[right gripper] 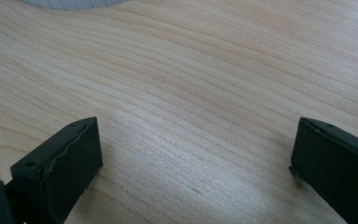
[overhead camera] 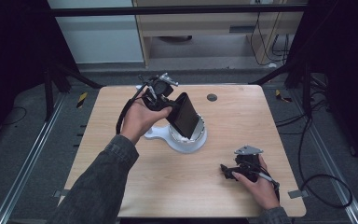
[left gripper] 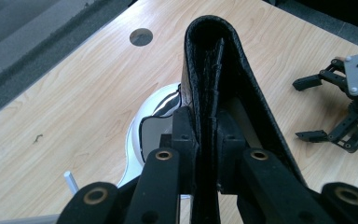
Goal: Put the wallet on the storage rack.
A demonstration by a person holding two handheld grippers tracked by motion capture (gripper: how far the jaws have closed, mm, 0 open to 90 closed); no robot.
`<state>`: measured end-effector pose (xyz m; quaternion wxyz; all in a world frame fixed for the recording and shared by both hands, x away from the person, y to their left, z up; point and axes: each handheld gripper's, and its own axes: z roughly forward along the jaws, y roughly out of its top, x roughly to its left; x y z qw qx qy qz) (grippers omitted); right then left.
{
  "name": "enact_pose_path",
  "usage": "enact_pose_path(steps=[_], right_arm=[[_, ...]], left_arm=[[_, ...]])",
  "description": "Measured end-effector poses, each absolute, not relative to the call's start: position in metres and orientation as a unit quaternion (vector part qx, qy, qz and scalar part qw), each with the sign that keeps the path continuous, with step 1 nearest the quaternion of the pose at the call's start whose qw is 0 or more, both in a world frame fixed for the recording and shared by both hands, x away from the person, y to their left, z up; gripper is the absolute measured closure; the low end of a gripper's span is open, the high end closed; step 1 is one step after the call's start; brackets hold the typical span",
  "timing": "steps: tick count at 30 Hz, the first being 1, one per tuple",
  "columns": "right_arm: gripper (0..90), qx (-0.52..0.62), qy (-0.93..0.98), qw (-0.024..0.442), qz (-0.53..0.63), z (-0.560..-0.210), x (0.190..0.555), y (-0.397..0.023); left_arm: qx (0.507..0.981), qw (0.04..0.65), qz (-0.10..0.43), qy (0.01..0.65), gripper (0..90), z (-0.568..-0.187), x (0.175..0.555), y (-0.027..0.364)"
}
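Left gripper (left gripper: 208, 135) pinches a folded black leather wallet (overhead camera: 185, 115), tilted, long axis slanting down-right over white pot (overhead camera: 186, 140) at table (overhead camera: 242, 121) centre. Right gripper (overhead camera: 227, 171) spread wide, resting low near table's front-right; bare wood between.

High view looks forward and down over my table (overhead camera: 242, 140). My left gripper view faces across it, sharing the white base (left gripper: 142, 135) and my right gripper (left gripper: 328, 109). My right gripper view hugs the wood.

Left tongs (overhead camera: 173, 108) raised, jaws clamped, right tongs (overhead camera: 227, 171) low, jaws spread
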<state>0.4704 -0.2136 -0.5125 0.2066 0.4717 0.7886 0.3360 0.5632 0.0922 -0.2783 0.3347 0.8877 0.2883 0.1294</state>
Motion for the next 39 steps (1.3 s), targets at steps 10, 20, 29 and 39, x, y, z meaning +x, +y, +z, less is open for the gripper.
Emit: enact_pose_path(steps=[10, 20, 29, 39], right_arm=[[1.9, 0.472, 0.788, 0.207, 0.336, -0.513, 0.47, -0.214], [1.9, 0.473, 0.788, 0.206, 0.338, -0.513, 0.47, -0.213], [1.9, 0.473, 0.787, 0.206, 0.337, -0.512, 0.47, -0.213], [1.9, 0.473, 0.788, 0.207, 0.336, -0.513, 0.47, -0.213]], left_arm=[[0.891, 0.329, 0.109, 0.295, 81.0, -0.295, 0.573, 0.086], [0.891, 0.324, 0.096, 0.303, 80.8, -0.305, 0.583, 0.081], [0.885, 0.327, 0.091, 0.32, 79.5, -0.308, 0.594, 0.084], [0.875, 0.336, 0.143, 0.317, 72.2, -0.299, 0.589, 0.085]])
